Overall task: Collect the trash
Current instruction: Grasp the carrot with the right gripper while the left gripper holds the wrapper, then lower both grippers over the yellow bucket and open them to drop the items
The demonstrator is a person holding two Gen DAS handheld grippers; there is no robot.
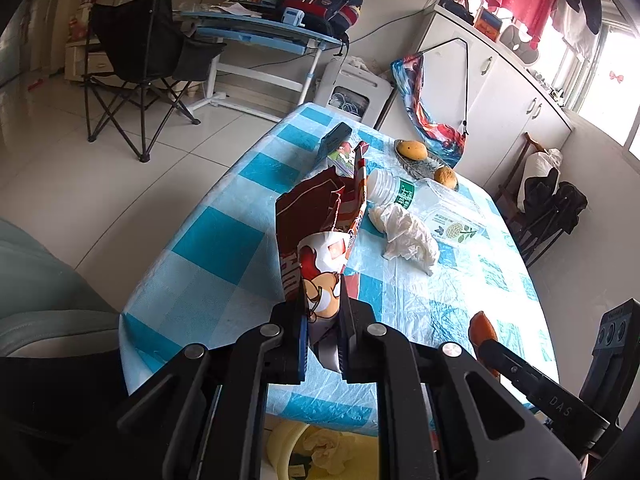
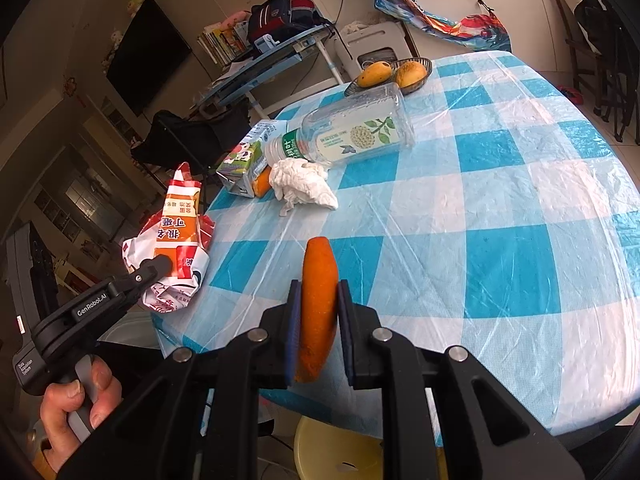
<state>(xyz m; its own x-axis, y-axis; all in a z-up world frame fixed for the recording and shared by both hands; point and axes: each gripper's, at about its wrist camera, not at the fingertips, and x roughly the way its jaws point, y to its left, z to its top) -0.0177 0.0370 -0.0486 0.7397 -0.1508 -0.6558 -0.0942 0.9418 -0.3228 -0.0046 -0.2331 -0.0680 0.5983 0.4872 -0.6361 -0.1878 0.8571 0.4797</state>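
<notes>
My left gripper point(image 1: 323, 312) is shut on a crumpled red and white snack bag point(image 1: 320, 232), held above the near edge of the checked table point(image 1: 224, 240). The right wrist view shows the same snack bag point(image 2: 176, 240) in the left gripper point(image 2: 162, 266), with a hand on its grip. My right gripper point(image 2: 318, 304) is shut on a piece of orange peel point(image 2: 318, 280); that orange peel point(image 1: 482, 330) also shows low right in the left wrist view. A crumpled white tissue point(image 2: 300, 184), an empty plastic bottle point(image 2: 352, 132) and a drink carton point(image 2: 244, 164) lie on the table.
A yellow bin point(image 2: 332, 448) stands below the table's near edge, with trash showing inside it in the left wrist view point(image 1: 320, 448). A wire basket with two mangoes point(image 2: 392, 74) sits at the far end. A folding chair point(image 1: 136, 60) and a desk point(image 1: 260, 36) stand beyond.
</notes>
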